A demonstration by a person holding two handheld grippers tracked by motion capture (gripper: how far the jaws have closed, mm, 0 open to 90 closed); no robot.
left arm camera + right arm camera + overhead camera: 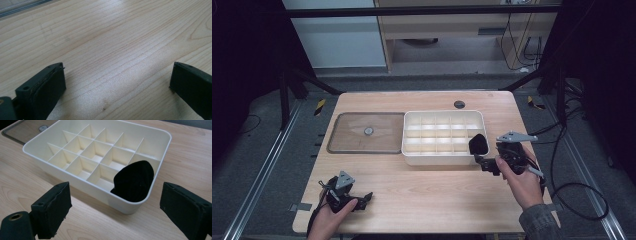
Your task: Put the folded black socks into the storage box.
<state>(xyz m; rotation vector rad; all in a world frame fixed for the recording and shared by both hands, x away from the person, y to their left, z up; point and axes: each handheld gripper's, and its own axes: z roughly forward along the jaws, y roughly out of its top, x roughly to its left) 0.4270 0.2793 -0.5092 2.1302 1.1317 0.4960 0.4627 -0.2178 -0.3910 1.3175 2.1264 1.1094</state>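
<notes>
Wooden tabletop (422, 190), dim room behind. I see the black cloth (133, 181) sitting bunched in the white divided box's (50, 168) corner cell at about four o'clock, poking above the rim. My right gripper (115, 212) gapes released just short of it; the left gripper (117, 87) idles released at seven o'clock. Closing low could catch the box wall and drag the box.
</notes>
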